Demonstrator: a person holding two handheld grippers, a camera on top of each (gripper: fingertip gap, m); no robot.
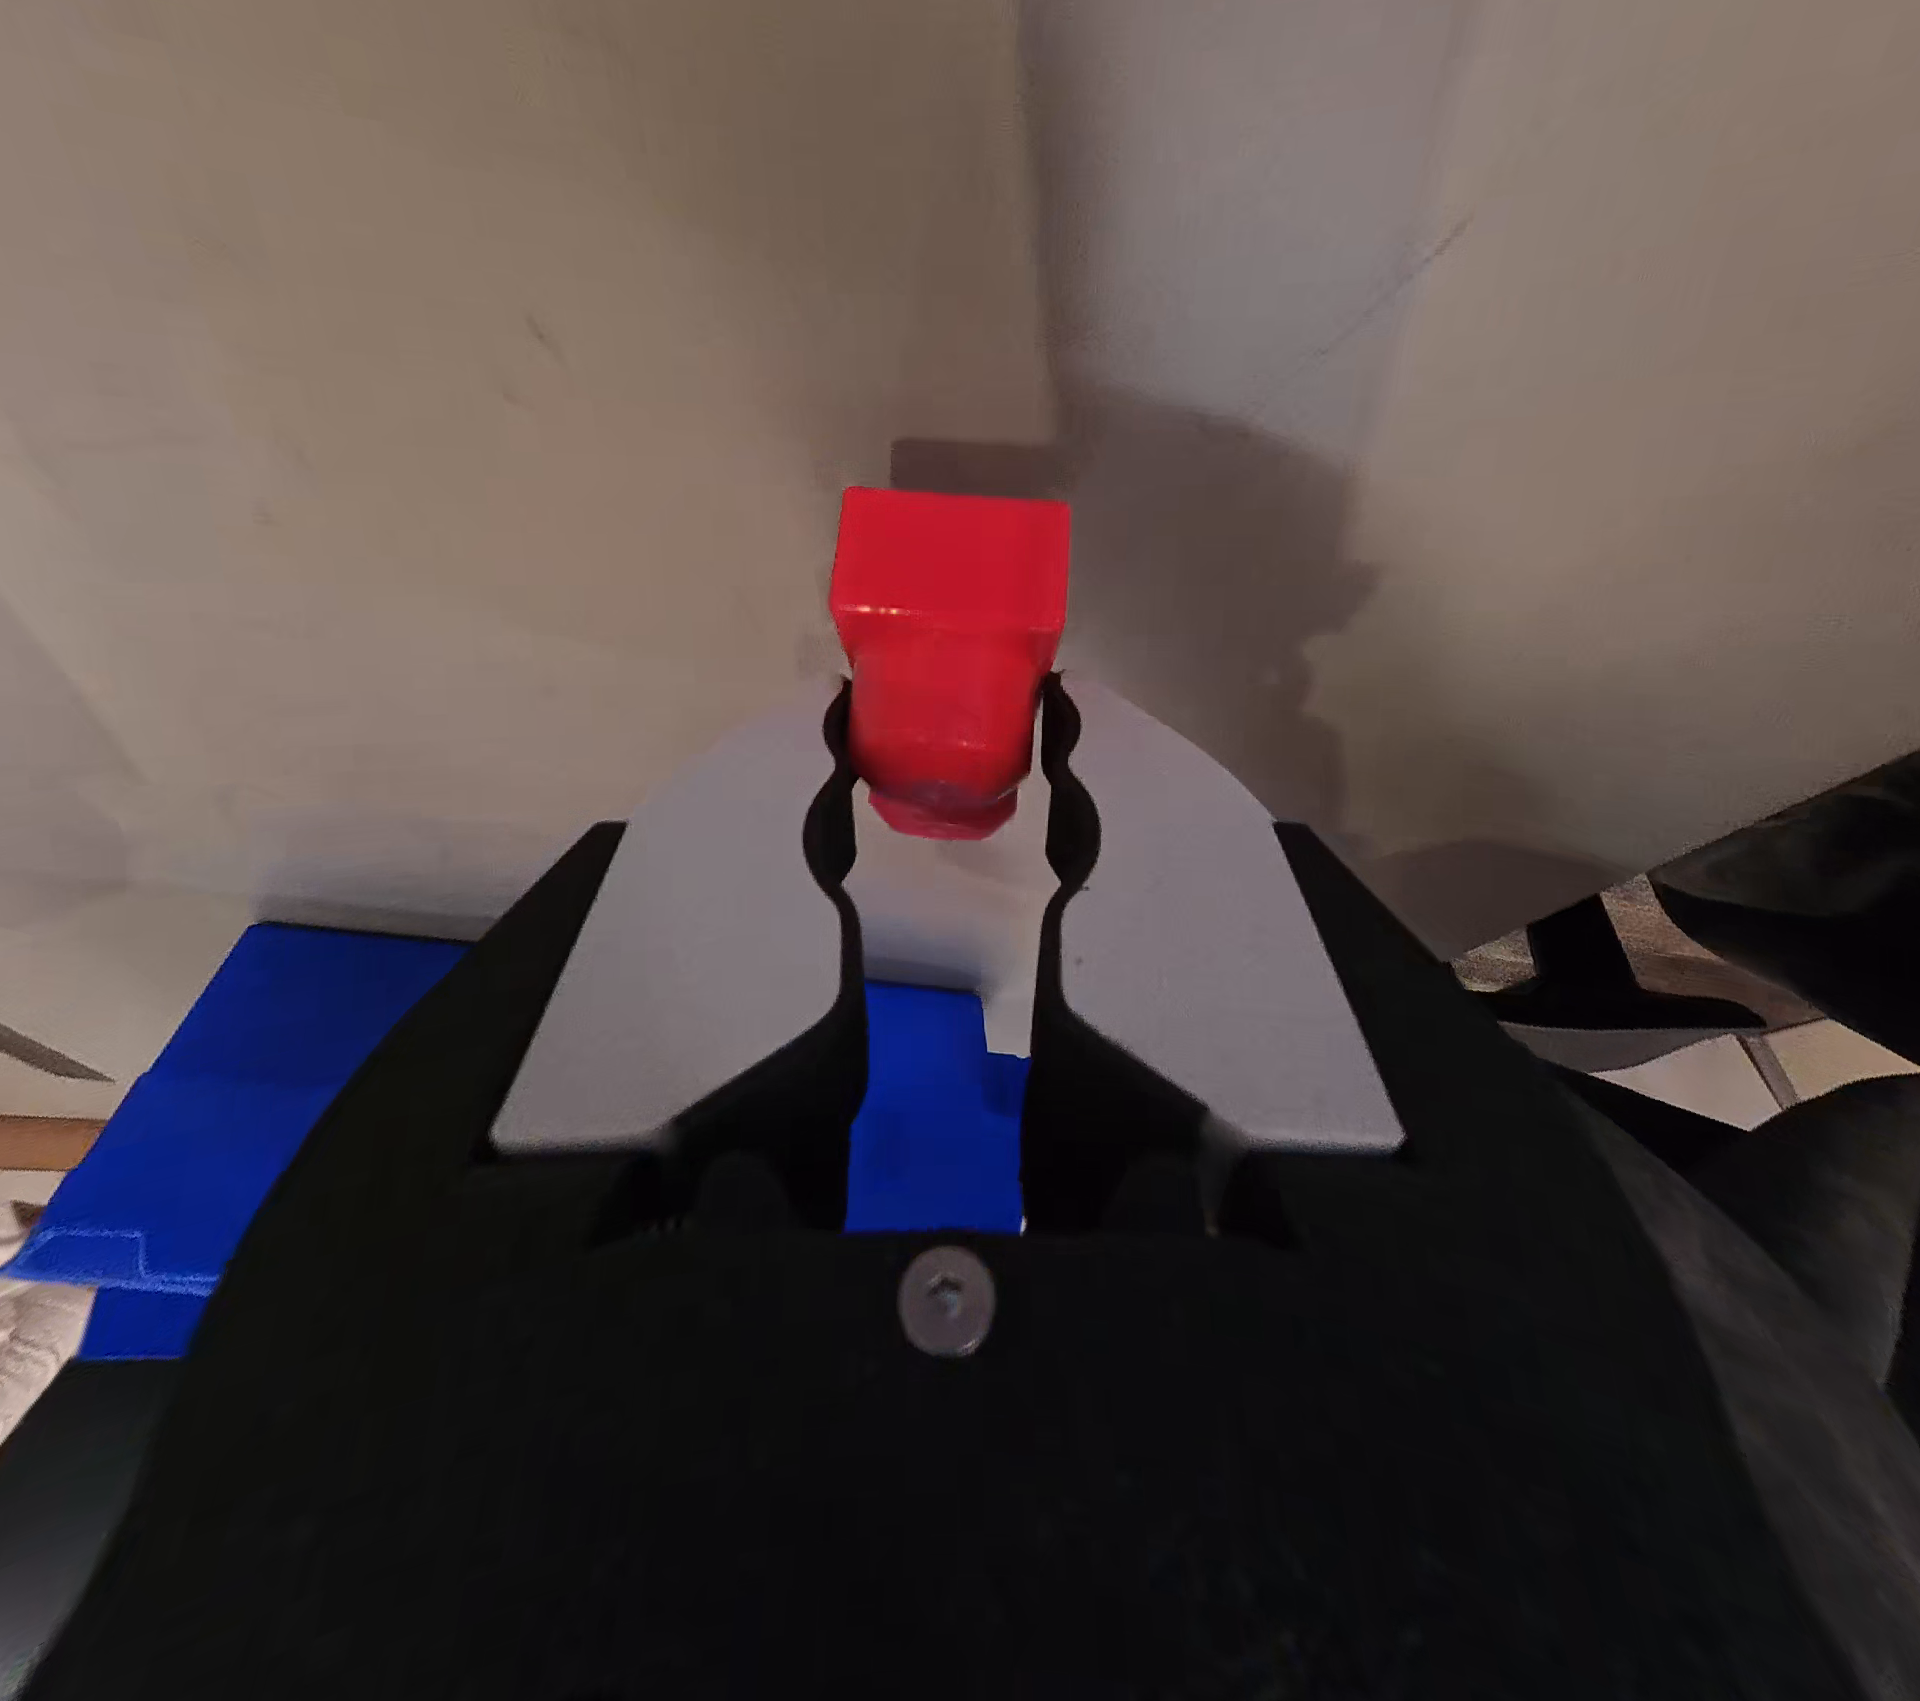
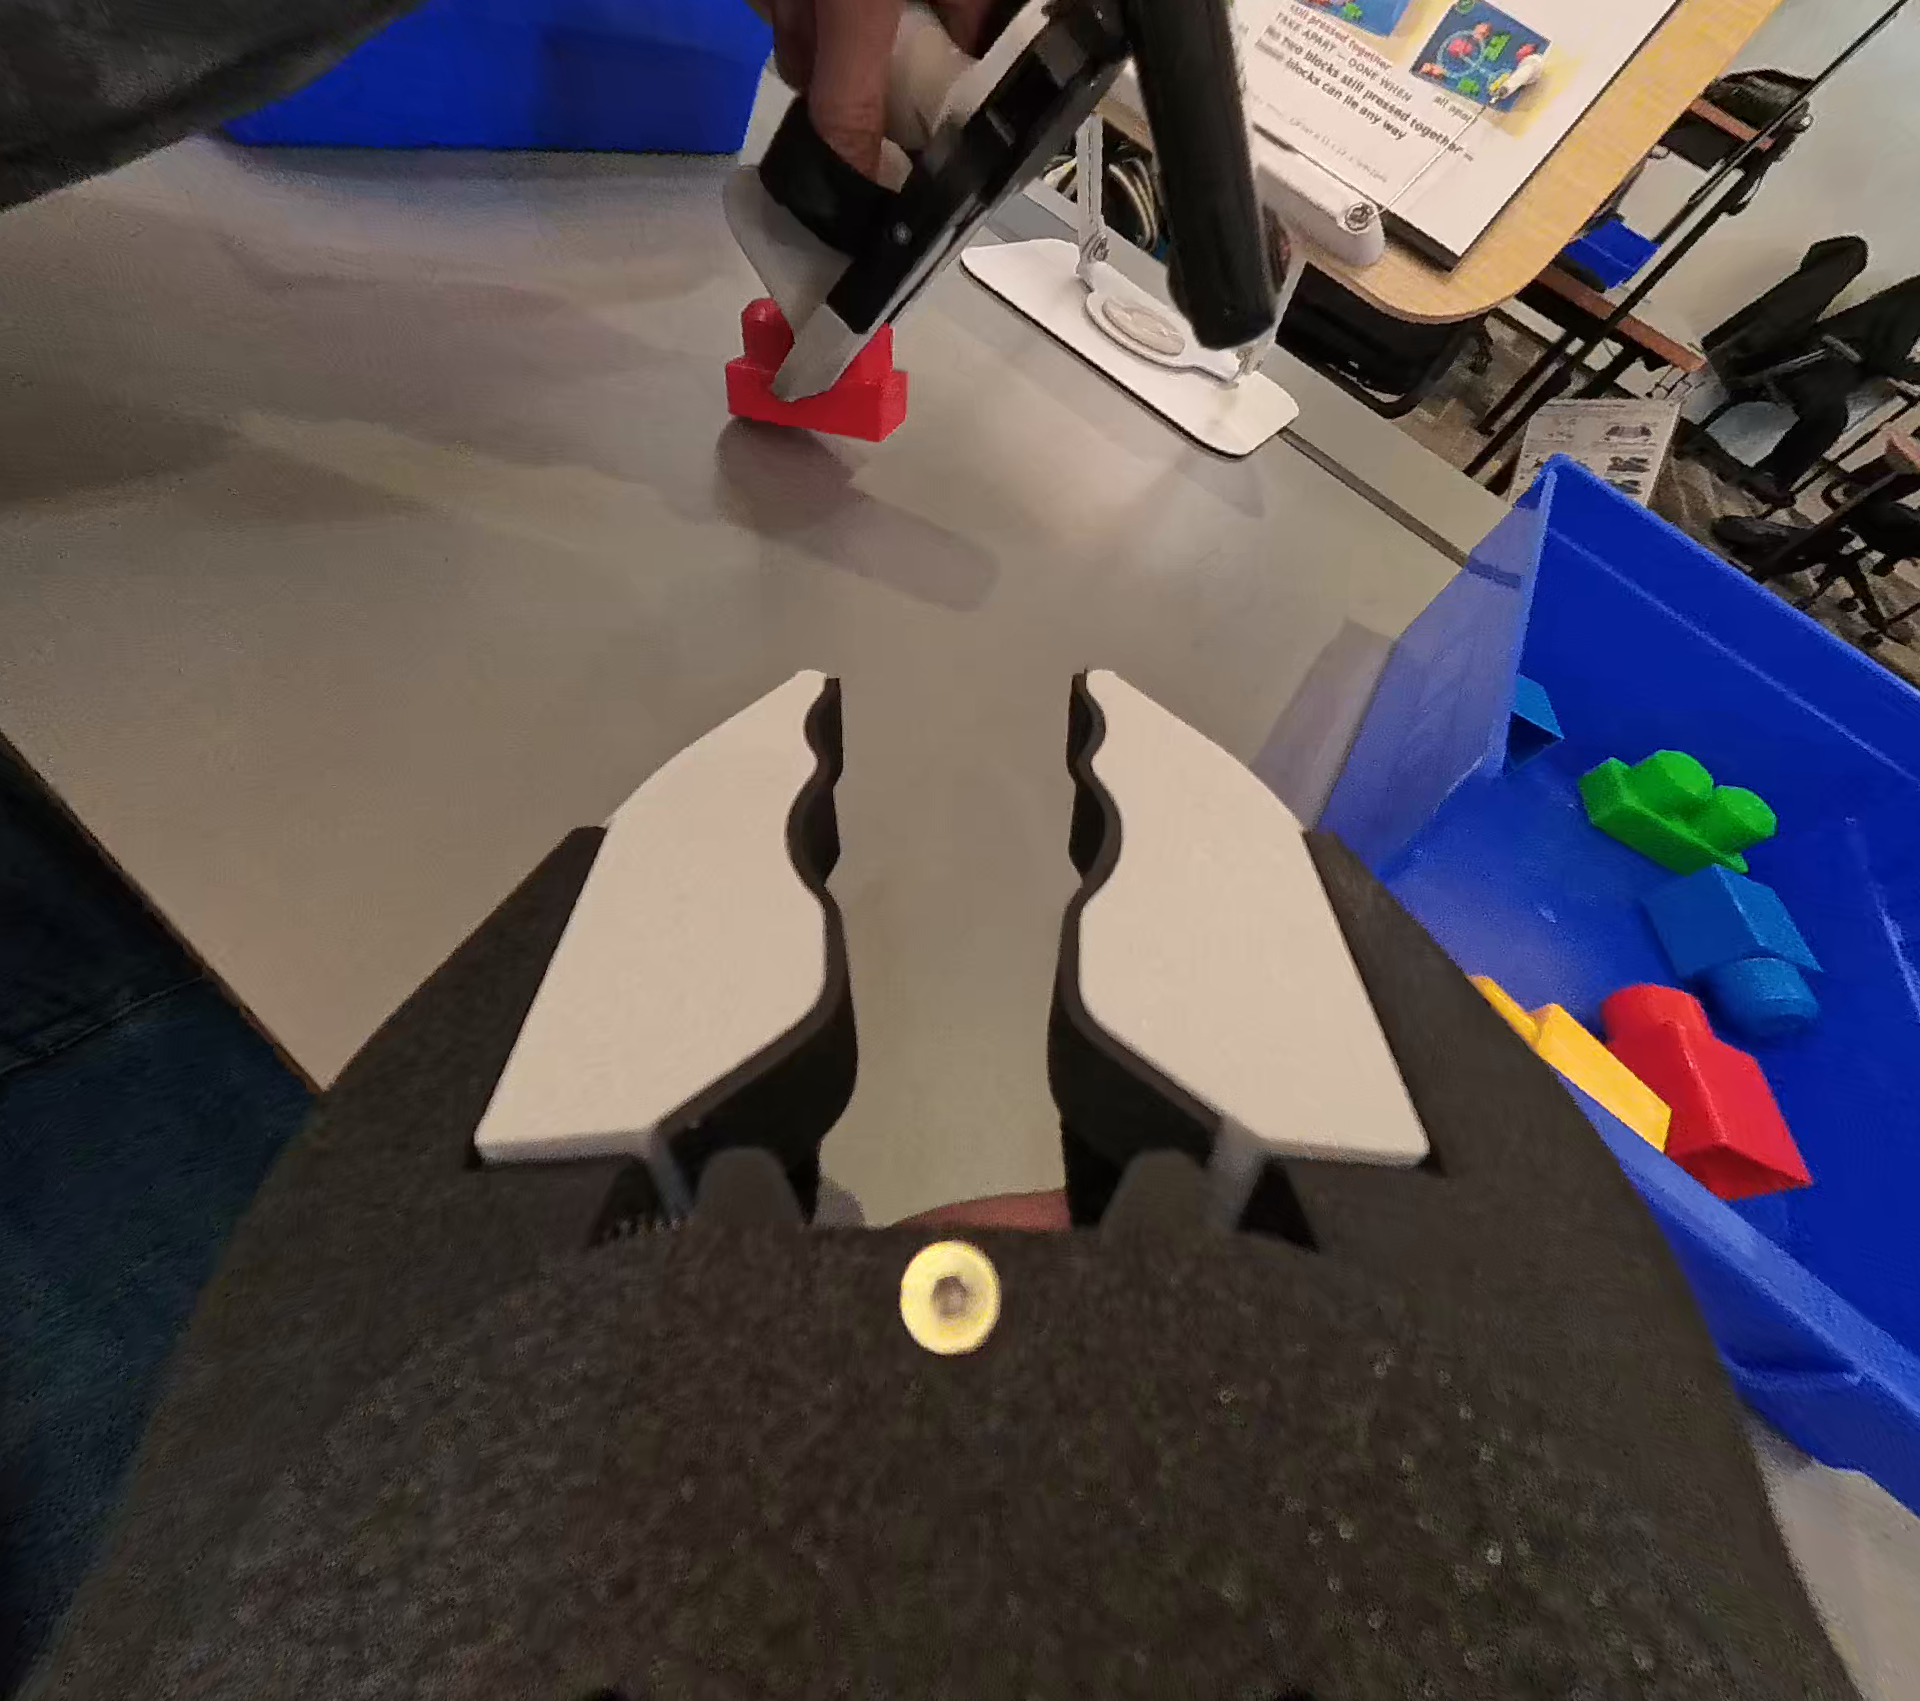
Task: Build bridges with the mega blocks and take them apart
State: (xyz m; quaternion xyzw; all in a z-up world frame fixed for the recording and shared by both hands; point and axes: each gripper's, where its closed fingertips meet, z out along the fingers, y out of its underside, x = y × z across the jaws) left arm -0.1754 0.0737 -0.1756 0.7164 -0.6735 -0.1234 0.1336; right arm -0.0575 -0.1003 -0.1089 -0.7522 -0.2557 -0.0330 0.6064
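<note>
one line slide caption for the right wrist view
Open right gripper hovers over grey table while left gripper grips red block.

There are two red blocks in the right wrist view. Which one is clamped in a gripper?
The red block on the table, clamped by the left gripper. The other red block lies loose in the blue bin with the green, blue and yellow ones.

Red block (image 2: 821, 389) on the table, more blocks in the bin

The red block is a two-stud piece, studs up, base resting on or just above the grey table; contact is unclear. In the blue bin at right lie four loose blocks: green (image 2: 1673, 810) farthest, blue (image 2: 1735, 945) on its side, a second red (image 2: 1704, 1090) tipped over, and yellow (image 2: 1579, 1069) touching it.
</note>
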